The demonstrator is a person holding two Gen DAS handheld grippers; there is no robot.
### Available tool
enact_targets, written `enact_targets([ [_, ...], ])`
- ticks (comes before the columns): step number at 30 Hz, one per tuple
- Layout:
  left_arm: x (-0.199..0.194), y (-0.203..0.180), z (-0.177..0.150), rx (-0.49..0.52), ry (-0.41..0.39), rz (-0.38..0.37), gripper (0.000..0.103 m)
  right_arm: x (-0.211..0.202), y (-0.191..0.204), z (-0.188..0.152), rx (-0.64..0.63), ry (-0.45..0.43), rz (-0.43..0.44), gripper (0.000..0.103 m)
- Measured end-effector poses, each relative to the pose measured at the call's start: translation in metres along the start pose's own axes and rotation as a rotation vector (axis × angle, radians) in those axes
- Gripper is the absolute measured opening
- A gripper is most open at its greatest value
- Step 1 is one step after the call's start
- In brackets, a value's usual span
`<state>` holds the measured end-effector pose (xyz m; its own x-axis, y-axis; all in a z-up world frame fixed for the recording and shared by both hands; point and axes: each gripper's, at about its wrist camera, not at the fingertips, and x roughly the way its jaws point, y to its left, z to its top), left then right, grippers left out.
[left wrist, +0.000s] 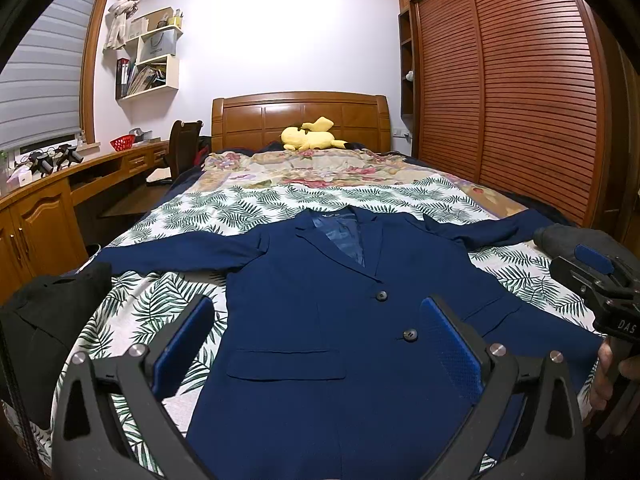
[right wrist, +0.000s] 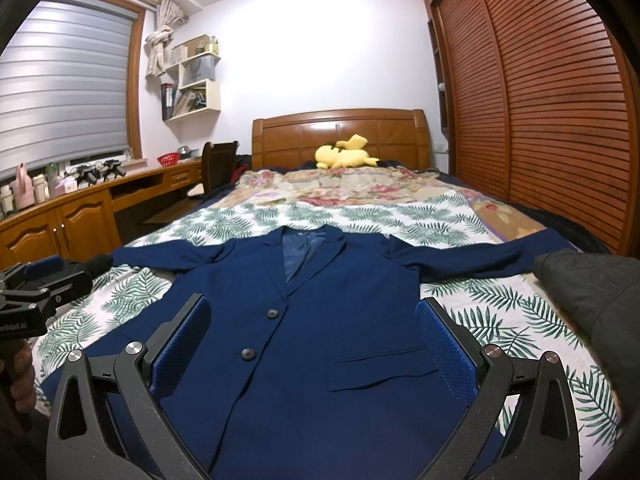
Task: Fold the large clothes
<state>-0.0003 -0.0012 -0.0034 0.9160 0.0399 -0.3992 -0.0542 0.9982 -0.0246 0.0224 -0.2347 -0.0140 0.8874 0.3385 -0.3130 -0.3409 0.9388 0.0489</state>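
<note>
Bed point(left wrist: 192, 208) | blazer point(left wrist: 320, 320) flat, sleeves spread | both grippers wide, hovering

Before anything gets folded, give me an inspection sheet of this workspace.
Surface: bed covered with a palm-leaf sheet, a floral blanket beyond it.
Job's things: navy blazer lies flat, front up, both buttons fastened, sleeves spread out to the sides; no fold made.
Clutter: black garment on the bed's left edge, dark grey garment on the right edge, yellow plush toy by the headboard.
Grippers: left gripper and right gripper both open, above the blazer's lower front, holding nothing.
Cables: nothing seen.
Surroundings: wooden desk under the window, wall shelves, slatted wardrobe doors at right.
</note>
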Motion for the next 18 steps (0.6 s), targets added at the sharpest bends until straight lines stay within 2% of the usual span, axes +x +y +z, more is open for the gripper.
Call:
enact_targets([
  [18,-0.0001,-0.0016,0.0001,0.002,-0.002,0.001,0.103,-0.0006,0.0003,-0.0005,0.0,-0.002,0.001,0.103],
])
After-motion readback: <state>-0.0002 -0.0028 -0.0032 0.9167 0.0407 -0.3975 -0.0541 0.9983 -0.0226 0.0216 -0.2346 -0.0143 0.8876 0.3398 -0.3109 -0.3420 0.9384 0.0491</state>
